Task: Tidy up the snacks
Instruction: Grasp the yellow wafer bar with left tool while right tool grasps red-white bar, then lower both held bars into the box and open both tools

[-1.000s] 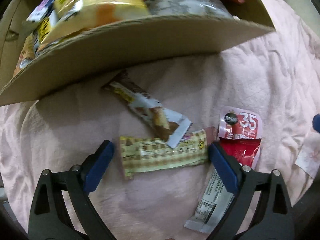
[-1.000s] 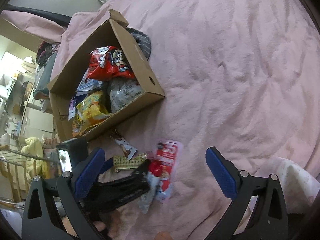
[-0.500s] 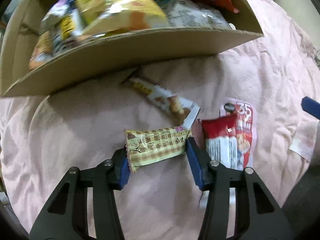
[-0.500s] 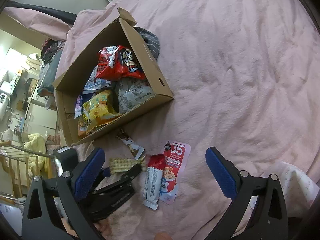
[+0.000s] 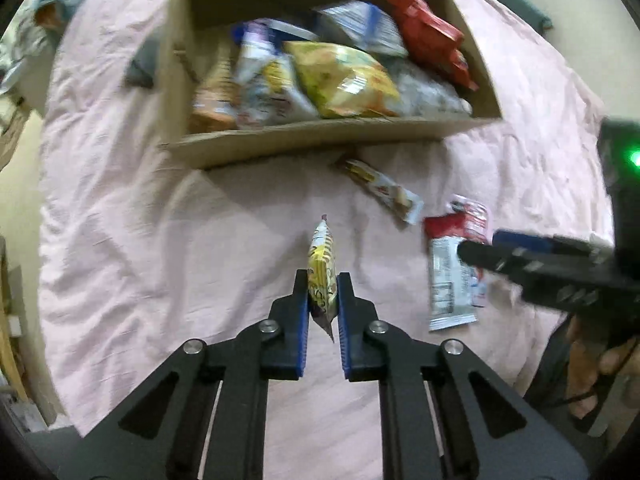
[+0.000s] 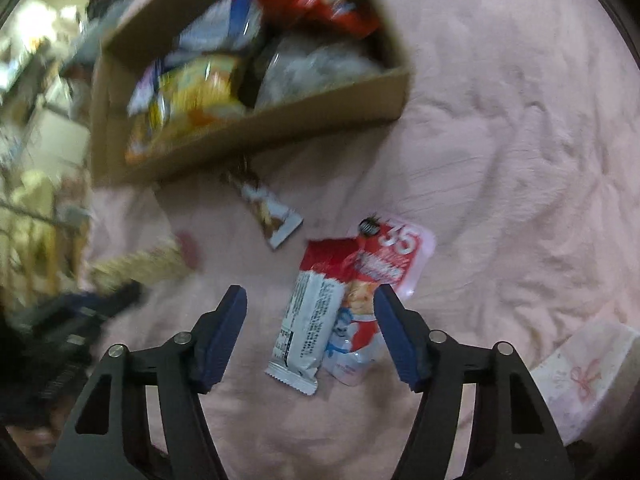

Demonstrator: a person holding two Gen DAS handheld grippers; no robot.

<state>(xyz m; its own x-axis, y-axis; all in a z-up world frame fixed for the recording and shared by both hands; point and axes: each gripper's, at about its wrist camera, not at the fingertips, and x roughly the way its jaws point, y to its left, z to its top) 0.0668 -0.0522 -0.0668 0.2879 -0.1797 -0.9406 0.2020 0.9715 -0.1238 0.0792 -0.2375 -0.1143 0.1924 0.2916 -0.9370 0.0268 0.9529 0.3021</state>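
My left gripper [image 5: 322, 280] is shut on a yellow checked snack bar [image 5: 321, 270] and holds it edge-on above the pink blanket; the bar shows blurred in the right wrist view [image 6: 140, 266]. A cardboard box [image 5: 320, 140] full of snack bags stands beyond it. My right gripper [image 6: 310, 300] is open, low over a red-and-white wrapped bar [image 6: 312, 312] that lies on a pink "35" pouch [image 6: 400, 248]. A brown-and-white bar [image 6: 268, 212] lies near the box's front wall [image 6: 256, 128].
Pink blanket [image 6: 500, 140] covers the whole surface. A white box with a pink bow [image 6: 584, 376] sits at the right edge. The right gripper's body shows at right in the left wrist view [image 5: 560, 264].
My left gripper has shut on the yellow bar and lifted it away from the blanket. My right gripper has dropped close over the red-and-white bar and the pink pouch.
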